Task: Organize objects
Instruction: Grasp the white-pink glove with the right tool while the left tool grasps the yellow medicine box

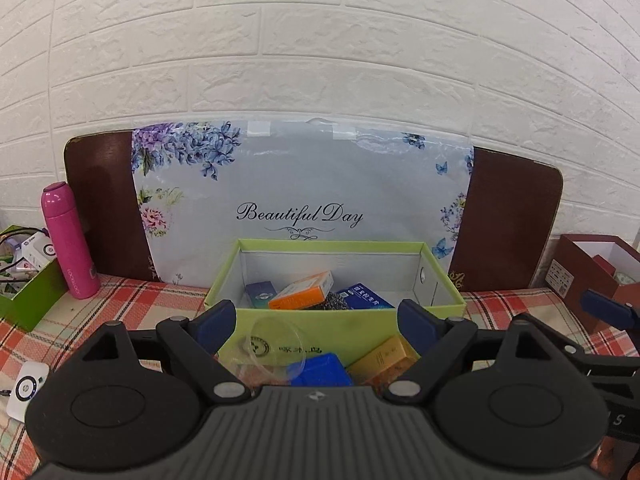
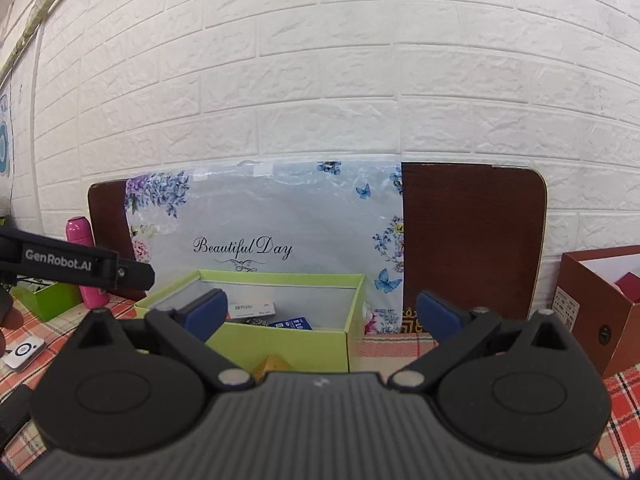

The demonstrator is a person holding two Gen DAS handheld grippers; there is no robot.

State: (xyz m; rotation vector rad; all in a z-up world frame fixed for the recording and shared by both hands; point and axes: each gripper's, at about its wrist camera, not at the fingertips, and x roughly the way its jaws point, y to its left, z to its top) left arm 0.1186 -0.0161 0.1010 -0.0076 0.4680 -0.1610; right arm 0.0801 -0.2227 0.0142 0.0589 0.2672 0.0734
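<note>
A light green open box [image 1: 340, 322] stands in the middle of the checked cloth. Inside lie an orange-and-white carton [image 1: 302, 291], a dark blue carton [image 1: 366, 297] and a small blue box [image 1: 261, 293]. In front of the box sit a clear round lid [image 1: 278, 346], a blue block [image 1: 320, 370] and an orange-yellow carton [image 1: 384, 358]. My left gripper [image 1: 320, 322] is open over these, nothing between its fingers. The right gripper [image 2: 320, 312] is open too, facing the green box [image 2: 280, 344] from the right, holding nothing. The left gripper's body [image 2: 80, 266] shows in the right wrist view.
A pink flask [image 1: 70, 240] and a green bin of chargers [image 1: 28, 280] stand at the left, a white charger [image 1: 26, 390] lies near the front left. A red-brown box [image 2: 600, 304] sits at the right. A floral board [image 1: 304, 204] leans on the brick wall.
</note>
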